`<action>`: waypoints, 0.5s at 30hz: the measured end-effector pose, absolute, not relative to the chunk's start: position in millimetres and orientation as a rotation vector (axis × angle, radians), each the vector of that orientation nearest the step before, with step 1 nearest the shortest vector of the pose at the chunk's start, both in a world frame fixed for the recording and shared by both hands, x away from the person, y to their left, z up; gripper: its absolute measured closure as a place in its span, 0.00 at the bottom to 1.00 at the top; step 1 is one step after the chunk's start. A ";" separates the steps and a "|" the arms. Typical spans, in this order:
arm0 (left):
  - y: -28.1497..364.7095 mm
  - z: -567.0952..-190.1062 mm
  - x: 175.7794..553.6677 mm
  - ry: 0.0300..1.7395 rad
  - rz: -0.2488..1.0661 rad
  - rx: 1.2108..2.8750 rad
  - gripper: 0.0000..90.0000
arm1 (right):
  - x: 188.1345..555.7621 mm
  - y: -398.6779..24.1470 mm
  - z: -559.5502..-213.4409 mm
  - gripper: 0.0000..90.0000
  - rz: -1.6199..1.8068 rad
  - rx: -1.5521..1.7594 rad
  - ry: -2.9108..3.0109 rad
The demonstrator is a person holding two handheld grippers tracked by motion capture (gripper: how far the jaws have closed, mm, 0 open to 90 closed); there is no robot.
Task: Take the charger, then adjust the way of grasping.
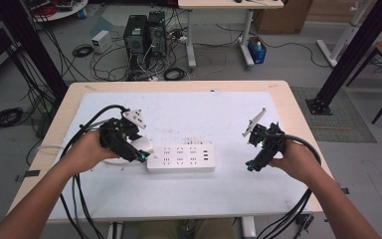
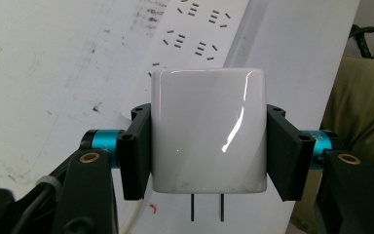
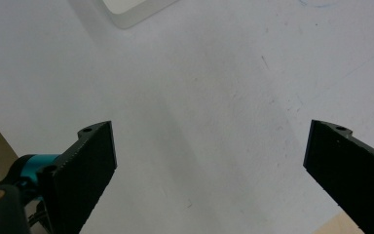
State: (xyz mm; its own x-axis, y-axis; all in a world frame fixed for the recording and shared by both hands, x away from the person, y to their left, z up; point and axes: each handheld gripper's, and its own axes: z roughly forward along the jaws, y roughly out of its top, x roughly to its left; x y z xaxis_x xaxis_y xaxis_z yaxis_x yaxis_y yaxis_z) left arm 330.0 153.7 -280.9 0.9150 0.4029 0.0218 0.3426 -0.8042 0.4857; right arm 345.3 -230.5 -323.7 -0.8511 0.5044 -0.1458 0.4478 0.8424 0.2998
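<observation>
A white power strip (image 1: 181,158) lies flat in the middle of the white table mat (image 1: 219,119). My left gripper (image 1: 138,149) hovers at the strip's left end, shut on a white plug-in adapter (image 2: 208,129) whose two metal prongs (image 2: 207,208) point back toward the camera. The strip's sockets (image 2: 195,29) lie beyond the adapter. My right gripper (image 1: 252,164) is held over bare mat to the right of the strip, open with nothing between its jaws. A corner of the strip (image 3: 131,9) appears at the top of the right gripper view.
The mat covers a light wooden table (image 1: 298,114). Black cables (image 1: 79,199) trail from both grippers off the front edge. Computer towers (image 1: 144,32) and loose wires stand on the floor beyond the table.
</observation>
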 end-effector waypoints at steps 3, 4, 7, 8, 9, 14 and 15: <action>150.4 -280.6 331.1 0.515 0.168 2.598 0.47 | 344.0 -231.4 -323.0 0.05 0.386 0.739 2.797; 149.2 -280.4 331.2 0.511 0.169 2.596 0.47 | 343.6 -231.7 -322.6 0.05 0.392 0.745 2.795; 145.1 -278.8 331.3 0.487 0.171 2.599 0.47 | 342.3 -232.0 -321.2 0.05 0.413 0.766 2.785; 143.3 -278.6 331.3 0.486 0.165 2.592 0.47 | 341.7 -231.8 -320.8 0.05 0.420 0.763 2.783; 142.0 -277.8 331.7 0.476 0.170 2.596 0.47 | 341.3 -231.4 -320.3 0.05 0.420 0.762 2.784; 134.1 -275.6 332.6 0.445 0.168 2.597 0.47 | 338.6 -229.3 -318.0 0.05 0.437 0.768 2.772; 132.3 -275.7 332.7 0.439 0.172 2.597 0.47 | 338.1 -229.1 -317.4 0.05 0.444 0.774 2.772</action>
State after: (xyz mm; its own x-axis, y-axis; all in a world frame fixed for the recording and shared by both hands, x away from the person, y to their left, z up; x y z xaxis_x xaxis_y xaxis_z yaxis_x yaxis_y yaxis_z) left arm 332.7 132.3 -275.7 0.9401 0.3386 0.0401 0.2761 -0.8248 0.4935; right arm 338.1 -229.1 -317.4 -0.8343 0.5340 -0.1370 0.4646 0.8148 0.3468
